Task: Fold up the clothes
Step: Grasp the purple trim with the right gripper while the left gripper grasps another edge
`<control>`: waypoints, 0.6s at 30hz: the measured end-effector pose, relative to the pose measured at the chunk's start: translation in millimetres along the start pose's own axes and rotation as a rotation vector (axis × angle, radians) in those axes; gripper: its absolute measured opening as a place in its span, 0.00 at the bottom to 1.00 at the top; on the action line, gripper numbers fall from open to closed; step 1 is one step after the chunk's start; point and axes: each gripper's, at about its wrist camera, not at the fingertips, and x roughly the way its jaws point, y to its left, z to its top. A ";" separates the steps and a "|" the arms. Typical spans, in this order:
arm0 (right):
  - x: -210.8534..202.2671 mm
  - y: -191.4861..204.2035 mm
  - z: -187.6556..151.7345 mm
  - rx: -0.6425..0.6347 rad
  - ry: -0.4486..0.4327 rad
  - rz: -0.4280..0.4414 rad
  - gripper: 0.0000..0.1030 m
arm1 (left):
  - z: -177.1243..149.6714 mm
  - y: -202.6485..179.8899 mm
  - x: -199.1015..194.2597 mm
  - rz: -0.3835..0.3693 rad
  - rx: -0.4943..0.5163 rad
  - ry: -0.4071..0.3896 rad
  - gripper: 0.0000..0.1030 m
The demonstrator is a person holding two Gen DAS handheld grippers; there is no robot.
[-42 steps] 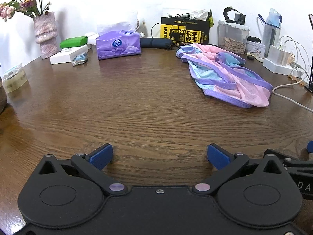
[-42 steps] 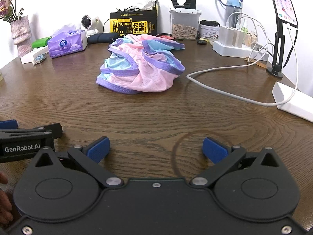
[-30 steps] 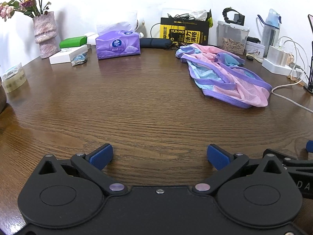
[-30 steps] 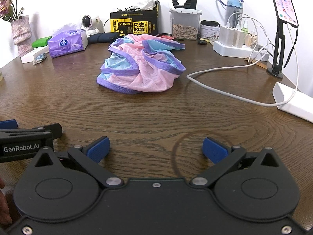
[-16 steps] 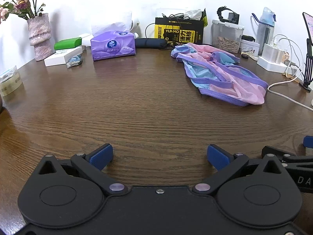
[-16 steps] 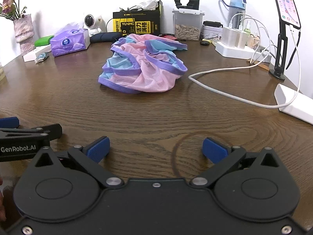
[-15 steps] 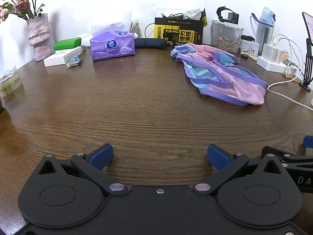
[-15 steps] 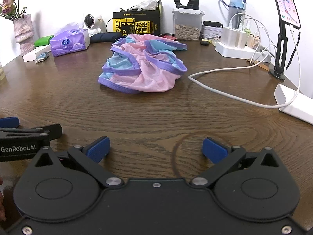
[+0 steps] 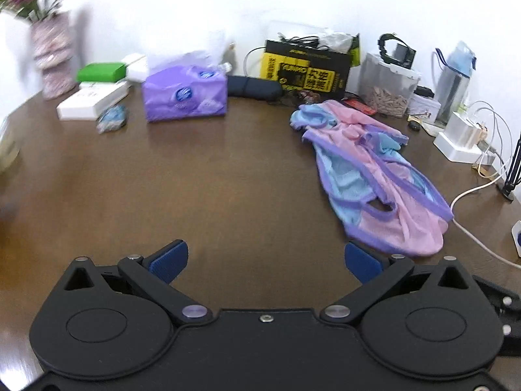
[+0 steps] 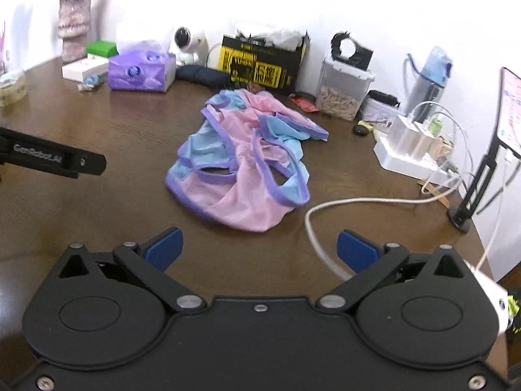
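Garment [image 10: 242, 163] crumpled on table [image 10: 130, 130], left tool [image 10: 52, 159] marked GenRobot.AI

Pink and blue garment [image 10: 241, 166] with purple trim; blue-padded jaws.

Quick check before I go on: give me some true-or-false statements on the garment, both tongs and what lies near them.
1. The pink, blue and purple garment lies crumpled on the wooden table. True.
2. The left tongs are shut on the garment. False: they are open and hold nothing.
3. The right tongs are open. True.
4. The white cable lies on top of the garment. False: it lies beside it, on the table.
5. The purple tissue pack stands apart from the garment. True.
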 end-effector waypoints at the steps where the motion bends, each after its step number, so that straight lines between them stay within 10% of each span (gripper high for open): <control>1: 7.1 -3.3 5.7 -0.005 0.008 0.018 1.00 | 7.3 -1.2 3.1 -0.004 0.011 0.008 1.00; 8: 67.3 -18.1 37.7 -0.054 0.087 0.180 0.98 | 36.4 -28.3 22.4 -0.033 0.230 0.028 1.00; 10: 81.6 -24.3 43.7 -0.047 0.097 0.220 0.84 | 45.2 -41.3 26.5 -0.039 0.344 -0.005 1.00; 12: 98.1 -31.2 46.1 -0.034 0.134 0.252 0.46 | 47.8 -48.7 29.1 -0.029 0.410 -0.027 1.00; 18: 113.8 -51.1 56.6 0.012 0.151 0.345 0.08 | 35.7 -57.2 36.1 -0.024 0.501 -0.031 1.00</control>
